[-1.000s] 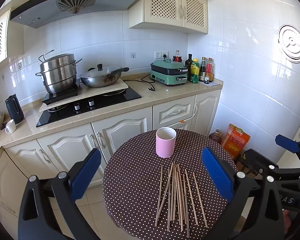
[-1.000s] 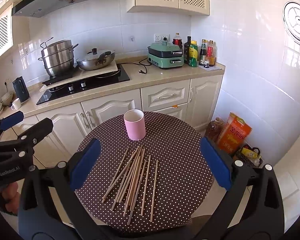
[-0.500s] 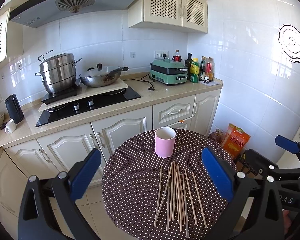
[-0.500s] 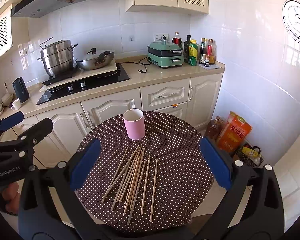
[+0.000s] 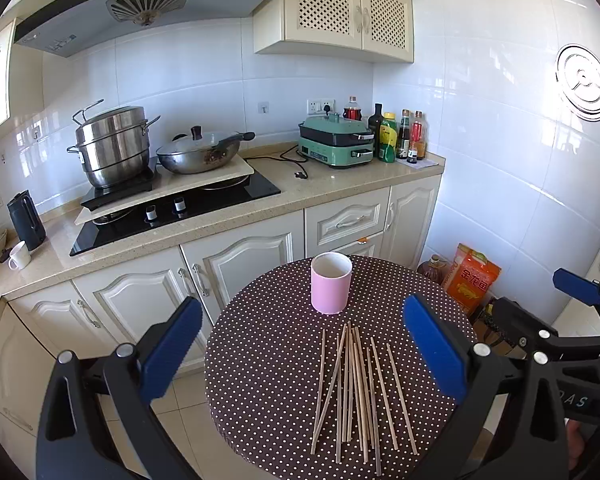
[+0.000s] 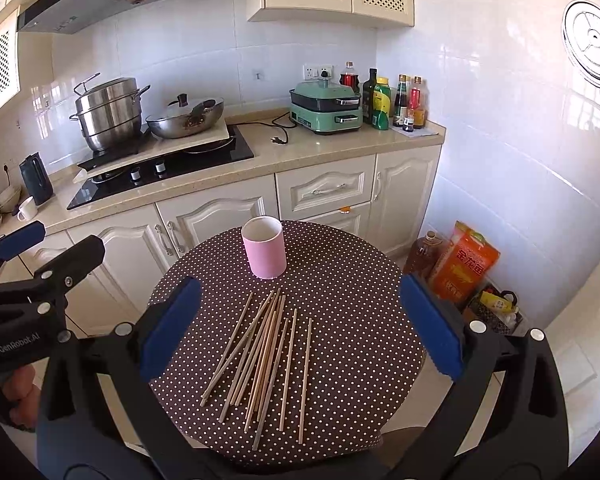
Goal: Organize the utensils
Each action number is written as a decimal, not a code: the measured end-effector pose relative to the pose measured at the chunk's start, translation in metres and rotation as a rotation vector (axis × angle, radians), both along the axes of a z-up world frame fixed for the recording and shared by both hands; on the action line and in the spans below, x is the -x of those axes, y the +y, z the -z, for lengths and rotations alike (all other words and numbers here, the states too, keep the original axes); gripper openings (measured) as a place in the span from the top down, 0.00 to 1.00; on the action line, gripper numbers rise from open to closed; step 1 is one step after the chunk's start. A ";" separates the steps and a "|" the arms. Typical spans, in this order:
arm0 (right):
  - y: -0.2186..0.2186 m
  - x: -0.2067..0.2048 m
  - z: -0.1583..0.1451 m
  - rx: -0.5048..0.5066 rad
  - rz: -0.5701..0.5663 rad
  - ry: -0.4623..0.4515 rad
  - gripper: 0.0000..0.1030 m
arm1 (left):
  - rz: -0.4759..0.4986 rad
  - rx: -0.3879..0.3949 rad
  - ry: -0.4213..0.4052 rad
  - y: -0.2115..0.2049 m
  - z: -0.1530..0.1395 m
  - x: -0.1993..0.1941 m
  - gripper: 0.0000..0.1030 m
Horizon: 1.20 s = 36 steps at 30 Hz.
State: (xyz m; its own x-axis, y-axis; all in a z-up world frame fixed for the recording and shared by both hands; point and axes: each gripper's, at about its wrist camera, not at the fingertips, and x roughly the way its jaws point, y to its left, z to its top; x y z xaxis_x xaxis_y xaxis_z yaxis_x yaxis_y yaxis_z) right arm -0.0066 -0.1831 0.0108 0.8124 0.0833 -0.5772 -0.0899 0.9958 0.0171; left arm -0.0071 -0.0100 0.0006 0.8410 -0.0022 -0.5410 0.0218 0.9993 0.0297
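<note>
Chopsticks (image 6: 266,354) lie loose in a fanned bunch on the round polka-dot table (image 6: 352,280), directly ahead of and between the spread fingers of the right gripper (image 6: 298,326), nothing held. Pink cup (image 6: 263,253) stands upright just beyond the sticks' far tips, apart from them. Left gripper (image 5: 302,350) is also wide open and empty, sticks (image 5: 356,388) ahead between its fingers, cup (image 5: 331,288) past them.

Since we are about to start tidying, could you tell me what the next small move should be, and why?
Probably lower the open right gripper onto an outer chopstick, since all chopsticks lie loose on the table and the pink cup stands empty.
</note>
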 end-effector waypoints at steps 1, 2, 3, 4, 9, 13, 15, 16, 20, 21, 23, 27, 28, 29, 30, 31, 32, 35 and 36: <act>0.000 0.000 0.000 0.000 0.001 0.000 0.06 | -0.001 -0.001 0.001 -0.001 0.000 0.000 0.04; 0.000 0.000 0.001 0.000 0.000 0.002 0.06 | -0.001 -0.001 0.002 -0.001 0.001 0.000 0.04; 0.000 0.000 0.001 -0.001 -0.002 0.004 0.06 | -0.002 -0.001 0.004 -0.001 0.001 0.000 0.04; 0.000 0.000 0.001 -0.002 -0.003 0.004 0.06 | -0.003 -0.001 0.004 -0.001 0.001 -0.001 0.04; 0.000 -0.003 0.001 0.006 -0.003 0.009 0.06 | -0.003 -0.002 -0.005 0.000 0.000 0.000 0.04; 0.000 -0.004 0.001 0.005 0.000 0.009 0.06 | 0.001 -0.009 -0.016 -0.002 0.000 0.001 0.04; 0.000 -0.004 0.001 0.007 0.002 0.007 0.06 | 0.002 -0.009 -0.015 -0.001 0.000 0.000 0.04; 0.000 -0.004 0.001 0.006 0.003 0.007 0.06 | 0.002 -0.009 -0.015 -0.002 -0.001 0.000 0.04; 0.000 -0.006 0.002 0.003 0.005 0.010 0.06 | 0.008 -0.008 -0.013 -0.001 0.000 -0.003 0.04; 0.000 -0.007 0.002 0.002 0.005 0.012 0.06 | 0.009 -0.006 -0.010 -0.001 0.000 -0.004 0.04; 0.000 -0.007 0.004 0.002 0.005 0.016 0.06 | 0.010 -0.003 -0.005 0.000 0.001 -0.006 0.04; -0.001 -0.013 0.006 -0.005 0.002 0.033 0.06 | 0.016 0.007 0.011 0.002 0.004 -0.011 0.04; 0.000 -0.014 0.007 -0.005 0.002 0.039 0.06 | 0.017 0.010 0.020 0.003 0.006 -0.013 0.04; 0.001 -0.016 0.009 -0.005 0.001 0.049 0.06 | 0.015 0.013 0.030 0.004 0.007 -0.015 0.04; 0.002 -0.019 0.011 -0.003 0.000 0.065 0.06 | 0.011 0.015 0.040 0.005 0.009 -0.017 0.04; 0.003 -0.022 0.013 0.000 -0.002 0.080 0.06 | 0.008 0.018 0.051 0.005 0.011 -0.019 0.04; 0.004 -0.024 0.015 0.002 -0.004 0.091 0.06 | 0.005 0.021 0.062 0.006 0.013 -0.022 0.04; 0.006 -0.030 0.021 0.001 -0.012 0.123 0.06 | -0.001 0.030 0.098 0.010 0.019 -0.030 0.04; 0.007 -0.033 0.024 -0.003 -0.016 0.136 0.06 | -0.002 0.036 0.115 0.010 0.022 -0.033 0.04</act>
State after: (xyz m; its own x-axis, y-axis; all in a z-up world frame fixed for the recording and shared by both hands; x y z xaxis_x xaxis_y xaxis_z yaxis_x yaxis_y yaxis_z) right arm 0.0266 -0.1765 -0.0127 0.7254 0.0972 -0.6814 -0.1023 0.9942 0.0328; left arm 0.0263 0.0004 -0.0213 0.7735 -0.0218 -0.6335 0.0210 0.9997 -0.0088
